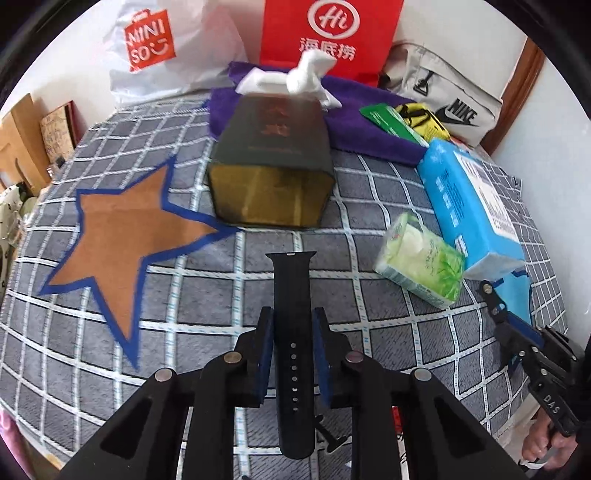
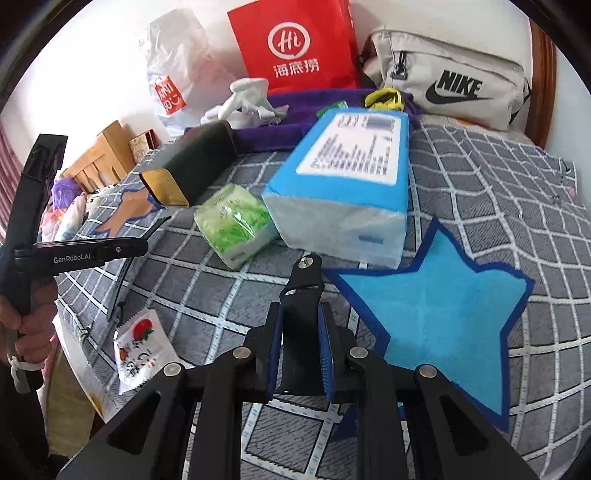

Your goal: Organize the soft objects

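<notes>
My left gripper (image 1: 292,314) is shut on a black watch strap (image 1: 291,273) with a row of holes. The strap runs lengthwise between the blue pads and sticks out toward a dark green box (image 1: 273,162). In the right wrist view my right gripper (image 2: 300,308) is shut on the other black strap half (image 2: 303,284), which has a metal stud at its tip. Both hover over a grey checked bedspread (image 1: 221,295). A brown star patch (image 1: 125,236) lies left of the left gripper, and a blue star patch (image 2: 443,310) lies right of the right one.
A green tissue pack (image 1: 421,266) and a blue tissue pack (image 1: 472,206) lie to the right. Behind are a purple towel (image 1: 369,122), white gloves (image 1: 306,74), a red bag (image 1: 328,33) and a grey Nike bag (image 1: 450,96). A snack packet (image 2: 140,347) lies near the bed's edge.
</notes>
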`<state>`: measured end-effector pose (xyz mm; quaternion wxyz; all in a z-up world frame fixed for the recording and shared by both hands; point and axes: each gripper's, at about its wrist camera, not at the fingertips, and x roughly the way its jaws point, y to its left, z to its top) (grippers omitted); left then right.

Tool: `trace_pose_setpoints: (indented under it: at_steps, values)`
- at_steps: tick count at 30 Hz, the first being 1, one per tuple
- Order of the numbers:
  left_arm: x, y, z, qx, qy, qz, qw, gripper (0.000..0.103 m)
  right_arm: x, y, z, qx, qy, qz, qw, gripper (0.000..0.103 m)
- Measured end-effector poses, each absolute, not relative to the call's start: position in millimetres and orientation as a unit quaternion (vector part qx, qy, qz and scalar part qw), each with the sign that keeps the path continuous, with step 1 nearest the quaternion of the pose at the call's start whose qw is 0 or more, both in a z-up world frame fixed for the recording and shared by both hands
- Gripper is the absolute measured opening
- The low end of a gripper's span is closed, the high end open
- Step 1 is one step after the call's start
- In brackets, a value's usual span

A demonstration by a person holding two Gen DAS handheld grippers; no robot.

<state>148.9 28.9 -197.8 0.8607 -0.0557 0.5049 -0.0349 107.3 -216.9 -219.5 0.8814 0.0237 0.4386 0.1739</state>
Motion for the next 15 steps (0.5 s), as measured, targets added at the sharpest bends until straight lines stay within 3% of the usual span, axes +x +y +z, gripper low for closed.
trace_pose_setpoints:
  at_steps: [15]
  values:
    - [150, 25, -131, -0.036, 0.449, -0.040, 0.892, 0.020, 98, -215, -138, 0.029, 0.368, 0.168, 0.914, 0.019]
